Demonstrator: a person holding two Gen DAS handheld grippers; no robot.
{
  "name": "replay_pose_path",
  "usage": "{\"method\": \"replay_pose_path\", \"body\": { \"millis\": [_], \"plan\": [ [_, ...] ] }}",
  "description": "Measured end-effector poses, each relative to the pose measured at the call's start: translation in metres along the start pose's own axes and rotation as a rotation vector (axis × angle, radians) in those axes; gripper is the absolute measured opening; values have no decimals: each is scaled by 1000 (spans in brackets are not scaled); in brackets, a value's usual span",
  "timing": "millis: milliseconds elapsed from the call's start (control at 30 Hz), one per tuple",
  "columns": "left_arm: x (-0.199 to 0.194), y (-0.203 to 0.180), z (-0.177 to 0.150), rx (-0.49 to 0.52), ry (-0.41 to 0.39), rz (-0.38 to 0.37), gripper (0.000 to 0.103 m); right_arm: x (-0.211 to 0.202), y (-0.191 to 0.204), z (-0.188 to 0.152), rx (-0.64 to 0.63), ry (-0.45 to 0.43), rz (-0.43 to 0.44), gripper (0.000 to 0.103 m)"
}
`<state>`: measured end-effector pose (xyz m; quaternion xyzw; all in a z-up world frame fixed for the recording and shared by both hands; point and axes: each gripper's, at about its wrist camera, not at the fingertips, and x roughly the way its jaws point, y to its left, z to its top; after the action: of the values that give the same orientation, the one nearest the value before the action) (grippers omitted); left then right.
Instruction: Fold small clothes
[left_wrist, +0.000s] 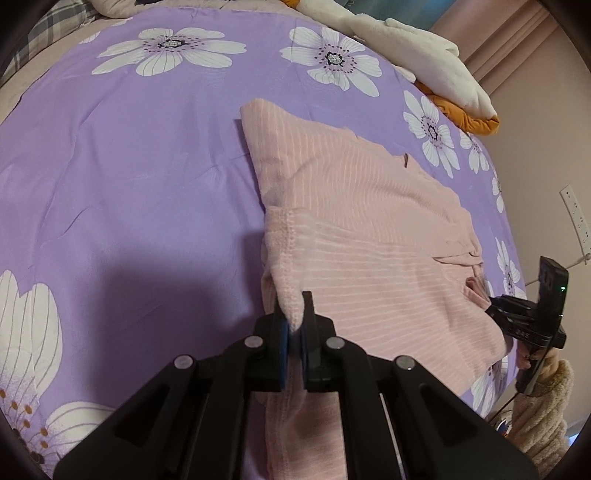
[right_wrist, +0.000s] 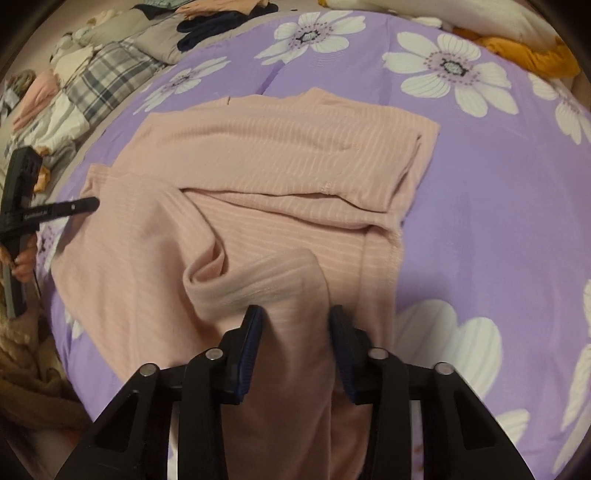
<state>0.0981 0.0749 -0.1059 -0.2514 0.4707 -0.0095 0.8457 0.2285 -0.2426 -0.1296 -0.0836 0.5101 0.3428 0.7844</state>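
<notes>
Your left gripper (left_wrist: 294, 325) jaws clenched on a stitched hem corner, right gripper (right_wrist: 295, 328) jaws pinching a soft fold, ribbed pink garment (right_wrist: 258, 177) mid-frame on smooth purple floral bedspread (left_wrist: 129, 177).

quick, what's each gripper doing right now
left gripper: shut on the pink striped knit garment.
right gripper: partly closed around a fold of it, grip unclear.

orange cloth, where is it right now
The orange cloth lies at the far right edge of the purple sheet, under a white blanket, beyond the pink garment.
</notes>
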Motion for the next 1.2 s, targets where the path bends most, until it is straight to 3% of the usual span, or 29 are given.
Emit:
{"method": "replay_pose_path", "body": {
  "millis": [33, 267, 433, 700, 867, 1200],
  "plan": [
    [-1, 0, 0, -2, -1, -3, 5, 0, -1, 0, 17, -6, 16, 10],
    [-16, -5, 5, -3, -44, -37, 4, -38, -7, -3, 171, -125, 94, 8],
    [-32, -12, 17, 2, -89, -71, 4, -80, -12, 16, 177, -272, 48, 8],
    [-51, -18, 58, -5, -187, -94, 4, -91, -37, 54, 280, -376, 45, 8],
    [-42, -17, 89, 1, -206, -77, 4, -79, -52, 80, 317, -376, 19, 8],
    [32, 3, 139, -25, -103, -7, 5, -1, -78, 122, 375, -244, -108, 8]
  ]
}}
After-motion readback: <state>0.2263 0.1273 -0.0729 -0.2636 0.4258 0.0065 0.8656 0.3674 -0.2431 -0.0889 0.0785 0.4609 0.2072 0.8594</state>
